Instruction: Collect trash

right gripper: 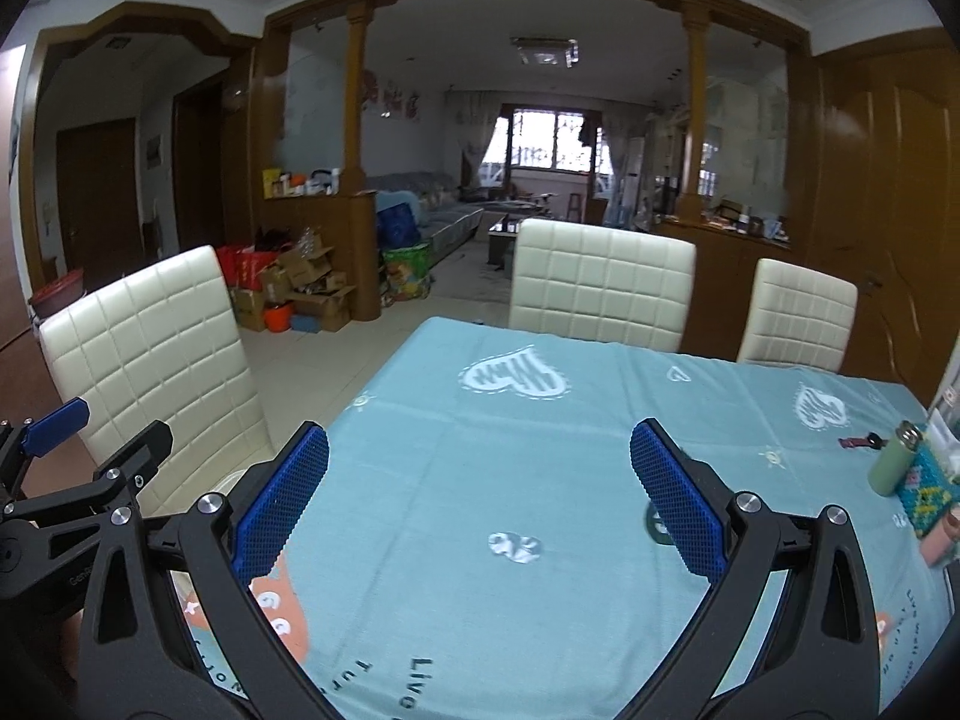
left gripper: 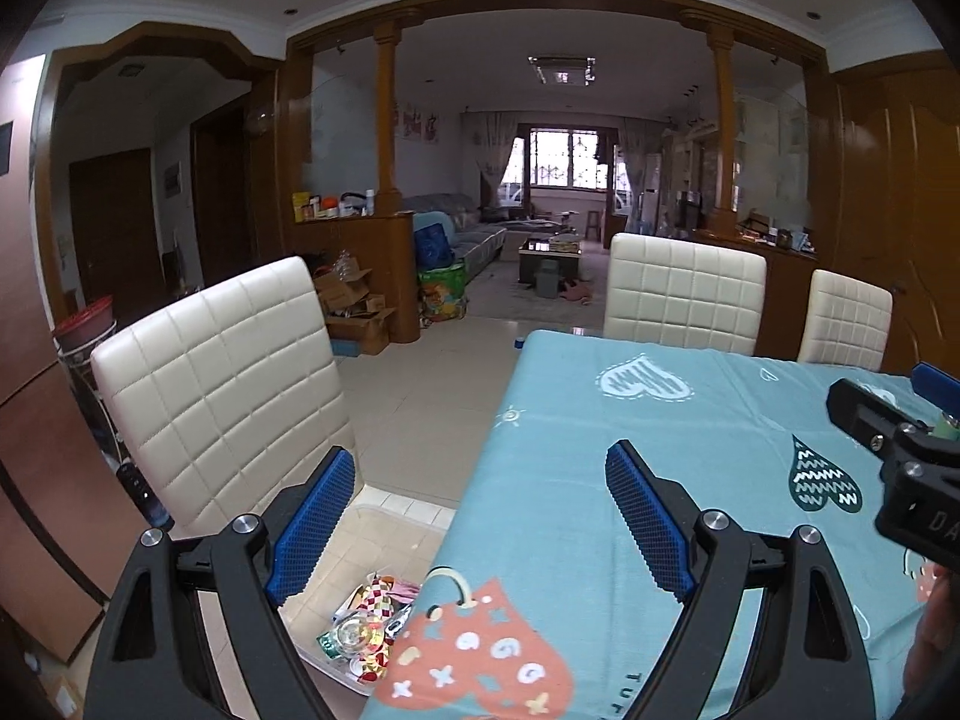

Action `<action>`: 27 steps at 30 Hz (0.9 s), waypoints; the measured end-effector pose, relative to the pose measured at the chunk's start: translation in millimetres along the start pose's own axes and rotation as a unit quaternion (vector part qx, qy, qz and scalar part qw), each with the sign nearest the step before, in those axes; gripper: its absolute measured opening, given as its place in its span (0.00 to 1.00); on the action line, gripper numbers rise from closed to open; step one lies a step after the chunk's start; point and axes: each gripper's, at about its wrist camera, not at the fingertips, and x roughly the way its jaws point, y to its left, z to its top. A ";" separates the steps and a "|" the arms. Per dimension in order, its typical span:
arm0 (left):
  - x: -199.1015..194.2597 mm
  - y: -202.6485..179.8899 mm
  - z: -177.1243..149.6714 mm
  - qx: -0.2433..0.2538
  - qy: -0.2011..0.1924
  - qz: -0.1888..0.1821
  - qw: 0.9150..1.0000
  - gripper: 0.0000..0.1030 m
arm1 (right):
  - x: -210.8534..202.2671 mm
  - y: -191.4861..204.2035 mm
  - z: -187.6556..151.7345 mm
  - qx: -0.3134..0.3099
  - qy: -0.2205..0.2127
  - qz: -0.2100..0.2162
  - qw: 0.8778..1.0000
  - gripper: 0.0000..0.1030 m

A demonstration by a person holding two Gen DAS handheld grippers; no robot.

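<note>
My left gripper [left gripper: 480, 516] is open and empty, held over the left edge of the table with the blue cloth [left gripper: 690, 420]. Below it on the floor stands a clear plastic bin [left gripper: 360, 540] holding trash [left gripper: 372, 618]: wrappers and a crumpled clear piece. My right gripper [right gripper: 480, 504] is open and empty above the blue cloth [right gripper: 510, 420]. The right gripper shows at the right edge of the left wrist view [left gripper: 900, 444], and the left gripper at the left edge of the right wrist view [right gripper: 72, 462].
White padded chairs stand at the table's left [left gripper: 228, 396] and far side [left gripper: 684, 294], [right gripper: 798, 312]. A green bottle [right gripper: 894, 462] and a colourful box [right gripper: 930, 492] sit at the table's right edge. Cardboard boxes [right gripper: 300, 294] lie by the wooden partition.
</note>
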 end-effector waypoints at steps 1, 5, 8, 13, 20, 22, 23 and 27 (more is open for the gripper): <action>-0.8 -2.2 0.9 0.000 -0.001 -0.001 1.000 0.81 | -2.0 -3.4 -0.7 0.002 -0.002 -0.001 1.000 0.96; -4.3 -11.0 3.3 0.004 -0.002 -0.004 1.000 0.81 | -6.8 -15.7 -1.8 0.009 -0.006 -0.007 1.000 0.96; -8.1 -17.5 5.9 0.012 -0.007 -0.004 1.000 0.81 | -10.3 -25.4 -2.7 0.019 -0.007 -0.009 1.000 0.96; -8.3 -20.2 6.4 0.012 -0.003 -0.014 1.000 0.81 | -13.3 -28.1 -1.9 0.021 -0.010 -0.012 1.000 0.96; -8.8 -21.1 5.0 0.012 -0.004 -0.013 1.000 0.81 | -17.3 -29.2 -1.8 0.023 -0.015 -0.012 1.000 0.96; -8.7 -21.2 5.0 0.012 -0.004 -0.012 1.000 0.81 | -17.2 -28.1 -1.7 0.022 -0.014 -0.010 1.000 0.96; -8.4 -21.6 4.9 0.013 -0.004 -0.012 1.000 0.81 | -16.9 -28.1 -1.9 0.022 -0.012 -0.009 1.000 0.96; -9.0 -23.2 4.3 0.016 0.002 -0.033 0.999 0.81 | -16.2 -27.9 -2.3 0.022 -0.008 -0.006 1.000 0.96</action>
